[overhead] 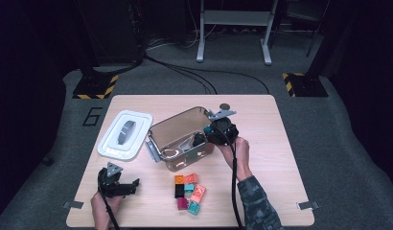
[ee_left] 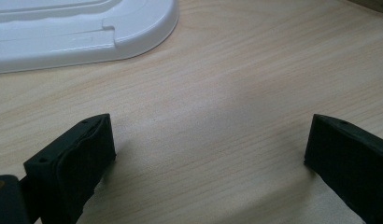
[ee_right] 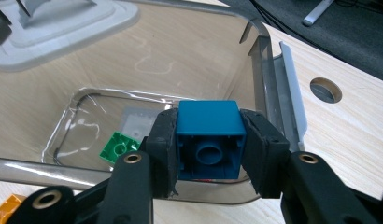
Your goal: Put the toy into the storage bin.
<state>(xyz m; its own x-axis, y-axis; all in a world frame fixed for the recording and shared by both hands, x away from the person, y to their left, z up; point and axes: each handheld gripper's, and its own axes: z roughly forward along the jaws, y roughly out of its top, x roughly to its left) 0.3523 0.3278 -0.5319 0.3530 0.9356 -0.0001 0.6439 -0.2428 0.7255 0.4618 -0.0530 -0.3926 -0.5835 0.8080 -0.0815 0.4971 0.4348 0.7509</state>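
My right gripper (ee_right: 208, 128) is shut on a blue brick (ee_right: 209, 140), whose hollow underside faces the camera. It hangs over the open top of a clear plastic container (ee_right: 269, 70). In the high view the right gripper (overhead: 202, 139) reaches into the container (overhead: 173, 125) from its right side. A green brick (ee_right: 118, 147) lies on the container's floor. My left gripper (ee_left: 208, 154) stands open just above bare tabletop, nothing between its fingers. In the high view the left gripper (overhead: 132, 187) is at the table's front left.
A white lid (overhead: 125, 134) lies left of the container, and the lid (ee_left: 82, 32) is just beyond my left gripper. Several loose coloured bricks (overhead: 190, 191) sit in a cluster in front of the container. A round hole (ee_right: 326, 89) pierces the tabletop beyond it.
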